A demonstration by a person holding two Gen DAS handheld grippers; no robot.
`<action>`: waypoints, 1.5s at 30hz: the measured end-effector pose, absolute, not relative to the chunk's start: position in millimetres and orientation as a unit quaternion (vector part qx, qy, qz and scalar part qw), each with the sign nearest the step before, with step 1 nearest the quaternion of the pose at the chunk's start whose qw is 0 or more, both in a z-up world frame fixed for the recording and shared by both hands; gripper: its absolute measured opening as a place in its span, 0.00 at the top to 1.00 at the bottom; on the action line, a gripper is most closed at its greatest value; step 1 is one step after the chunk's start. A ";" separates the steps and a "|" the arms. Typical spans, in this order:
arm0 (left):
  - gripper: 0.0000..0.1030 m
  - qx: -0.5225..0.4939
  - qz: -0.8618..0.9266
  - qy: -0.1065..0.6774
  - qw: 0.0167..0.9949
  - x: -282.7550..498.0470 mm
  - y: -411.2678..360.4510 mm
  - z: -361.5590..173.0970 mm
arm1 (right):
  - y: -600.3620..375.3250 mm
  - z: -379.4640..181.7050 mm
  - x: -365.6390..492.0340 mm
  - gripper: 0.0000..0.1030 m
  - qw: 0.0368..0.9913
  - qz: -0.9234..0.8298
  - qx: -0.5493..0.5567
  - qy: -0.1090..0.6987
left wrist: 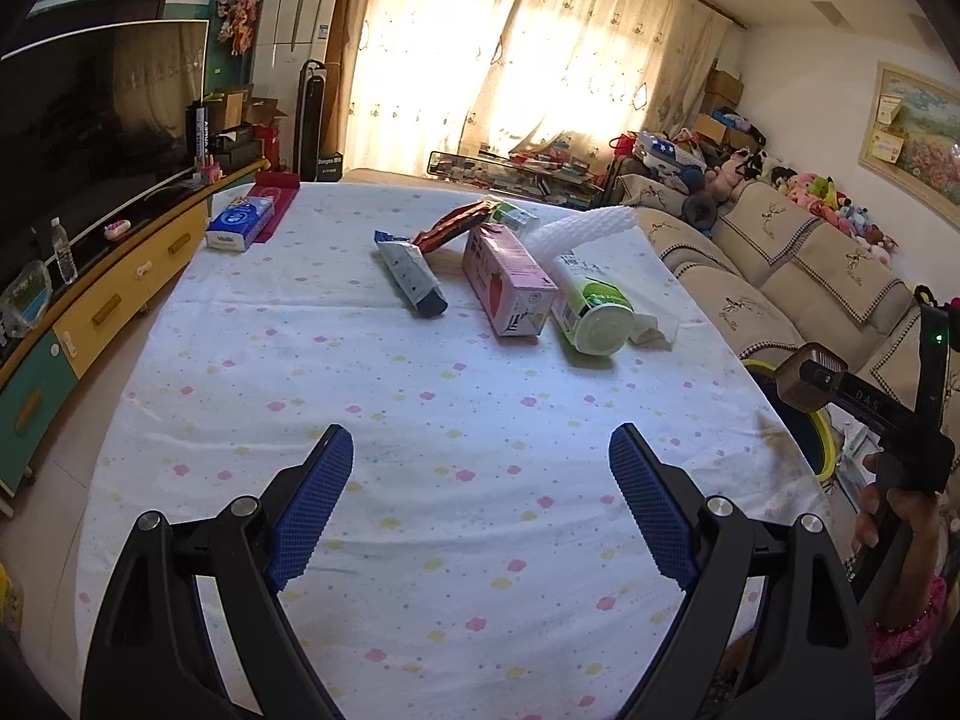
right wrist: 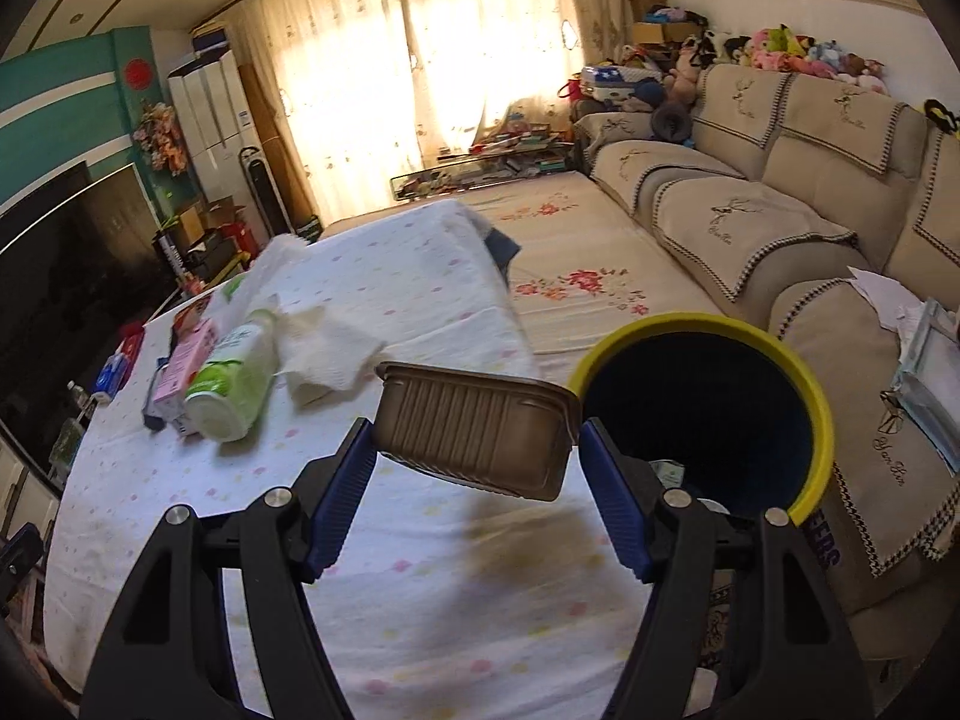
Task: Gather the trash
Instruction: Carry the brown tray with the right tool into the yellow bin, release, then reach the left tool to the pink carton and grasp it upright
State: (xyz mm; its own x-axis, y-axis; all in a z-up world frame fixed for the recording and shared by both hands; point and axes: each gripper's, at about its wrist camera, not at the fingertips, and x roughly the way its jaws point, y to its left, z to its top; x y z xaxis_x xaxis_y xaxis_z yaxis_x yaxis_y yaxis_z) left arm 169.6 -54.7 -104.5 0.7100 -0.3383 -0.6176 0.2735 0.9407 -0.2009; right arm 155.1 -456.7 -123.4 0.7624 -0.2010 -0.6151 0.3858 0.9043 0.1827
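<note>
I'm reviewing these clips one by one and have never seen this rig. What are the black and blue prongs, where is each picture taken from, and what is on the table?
No robot here: a person holds a two-finger gripper in each hand, each with a camera looking along its fingers. The left gripper is open over the table. The right gripper clamps a brown tray beside the yellow-rimmed bin. On the table lie a pink carton, a green and white bottle, a grey packet, a red wrapper, a tissue and a tissue pack.

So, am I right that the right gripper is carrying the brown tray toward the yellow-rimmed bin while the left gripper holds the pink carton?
Not quite: the left gripper is open and empty, and the pink carton lies on the table, as the left wrist view shows. The right gripper does hold the brown tray near the yellow-rimmed bin.
</note>
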 end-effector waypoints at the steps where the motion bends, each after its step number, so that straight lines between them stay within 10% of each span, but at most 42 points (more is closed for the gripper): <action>1: 0.16 -0.046 -0.169 0.345 0.922 171.2 -59.6 -104.4 | -467.9 -126.0 152.7 0.36 0.924 -0.170 0.156 0.306; 45: 0.25 0.021 -0.116 0.385 0.916 314.5 -145.7 -127.5 | -565.6 -196.8 159.7 0.17 0.878 -0.235 0.218 0.355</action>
